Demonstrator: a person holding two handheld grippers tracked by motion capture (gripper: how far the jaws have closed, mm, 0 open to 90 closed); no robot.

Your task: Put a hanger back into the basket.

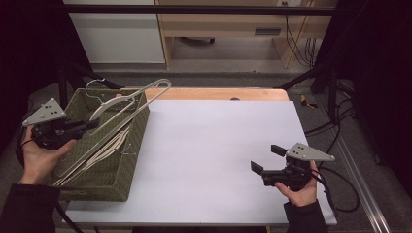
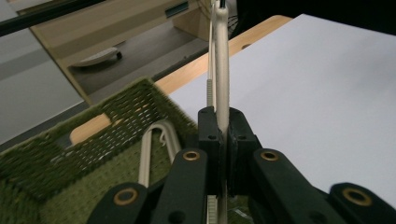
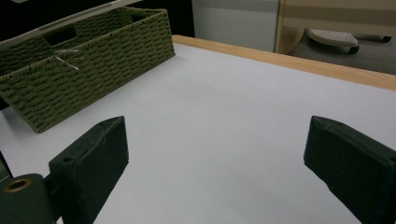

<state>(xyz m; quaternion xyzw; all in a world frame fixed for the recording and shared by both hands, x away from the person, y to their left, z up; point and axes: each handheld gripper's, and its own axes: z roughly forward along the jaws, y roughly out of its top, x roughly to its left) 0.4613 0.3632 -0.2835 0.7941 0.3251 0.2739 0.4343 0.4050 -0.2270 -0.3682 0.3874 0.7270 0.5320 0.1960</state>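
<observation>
One hanger [image 1: 127, 99] sits clamped in the left claw [image 1: 92, 124], above the basket [image 1: 124, 160].

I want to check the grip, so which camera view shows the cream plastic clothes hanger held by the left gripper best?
The high view: the whole cream plastic clothes hanger shows, lifted over the green woven basket in the left gripper. The left gripper view sees it edge-on, pinched between the jaws. The right gripper view catches a pale strip above the basket, likely the hanger.

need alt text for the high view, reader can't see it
The left tongs grip a cream hanger, lifted over a green woven basket holding more hangers. The right tongs hover open above the white table.
</observation>
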